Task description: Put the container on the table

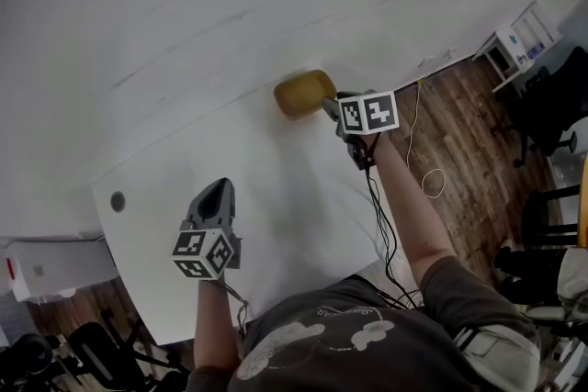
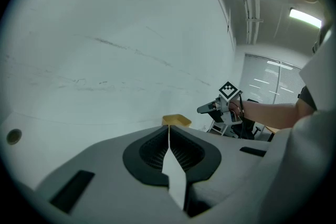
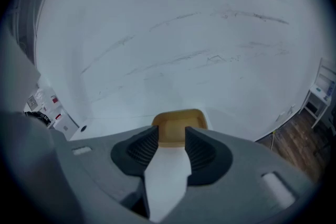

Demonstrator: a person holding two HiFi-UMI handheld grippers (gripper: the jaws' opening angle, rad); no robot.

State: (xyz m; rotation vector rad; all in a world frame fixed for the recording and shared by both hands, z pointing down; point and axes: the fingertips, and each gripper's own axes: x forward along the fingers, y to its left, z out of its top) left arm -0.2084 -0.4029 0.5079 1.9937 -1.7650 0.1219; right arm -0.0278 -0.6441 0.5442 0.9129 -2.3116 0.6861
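Observation:
The yellow open container (image 1: 303,93) sits upright on the white table (image 1: 276,197), at its far edge by the wall. My right gripper (image 1: 330,106) hovers just to the right of it, apart from it. In the right gripper view that gripper (image 3: 171,136) stands open, and the container (image 3: 178,122) shows beyond the gap with no pad touching it. My left gripper (image 1: 220,187) hangs over the near-left part of the table. Its jaws (image 2: 169,131) are shut on nothing. Past them, the left gripper view shows the container (image 2: 176,120) and the right gripper (image 2: 210,108).
A round cable hole (image 1: 118,201) is in the table's left corner. A white box (image 1: 46,269) stands on the floor at the left. Cables (image 1: 427,184) lie on the wood floor to the right, with a white shelf (image 1: 514,41) and dark chairs (image 1: 551,101) beyond.

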